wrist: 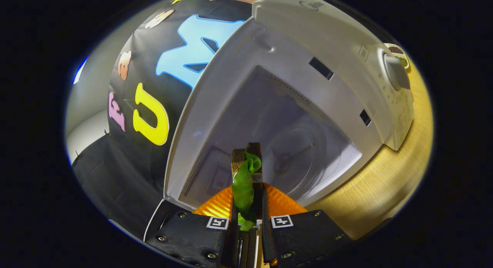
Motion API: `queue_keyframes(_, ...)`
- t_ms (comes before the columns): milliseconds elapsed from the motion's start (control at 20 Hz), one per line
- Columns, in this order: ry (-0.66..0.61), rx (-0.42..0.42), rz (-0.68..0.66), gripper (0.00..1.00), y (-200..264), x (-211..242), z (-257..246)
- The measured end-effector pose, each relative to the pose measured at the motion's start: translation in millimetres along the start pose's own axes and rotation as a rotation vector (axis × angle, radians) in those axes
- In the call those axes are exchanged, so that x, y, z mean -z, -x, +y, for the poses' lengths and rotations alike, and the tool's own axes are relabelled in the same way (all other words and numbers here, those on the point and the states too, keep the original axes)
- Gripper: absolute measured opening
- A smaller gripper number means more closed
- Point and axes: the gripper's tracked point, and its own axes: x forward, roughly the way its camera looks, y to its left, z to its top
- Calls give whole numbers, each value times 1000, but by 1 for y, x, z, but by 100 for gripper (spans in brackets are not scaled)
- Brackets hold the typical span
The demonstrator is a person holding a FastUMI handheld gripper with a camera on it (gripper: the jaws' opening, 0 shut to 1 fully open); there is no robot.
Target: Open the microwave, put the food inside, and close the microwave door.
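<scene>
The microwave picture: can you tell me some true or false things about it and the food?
1. The microwave door is open. True.
2. The tongs are empty. False: both fingers press on the food, a sandwich with green lettuce.
3. The food already lies on the glass plate inside. False: it is held up in front of the plate.
4. The microwave stands on a wooden table. True.
5. A round knob sits on the microwave's front. True.
</scene>
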Motion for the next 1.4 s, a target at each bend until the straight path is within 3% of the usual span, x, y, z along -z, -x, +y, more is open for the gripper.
queue_keyframes(350,61,78,-15,27,-25,-3,-20)
queue_keyframes(550,149,147,5,40,-22,-3,-32)
queue_keyframes(600,190,152,8,51,-19,-1,-32)
queue_keyframes(750,317,195,20,97,-2,-3,-41)
queue_keyframes(1000,502,217,-29,97,29,-19,-31)
queue_keyframes(1400,600,131,-43,97,118,-5,29)
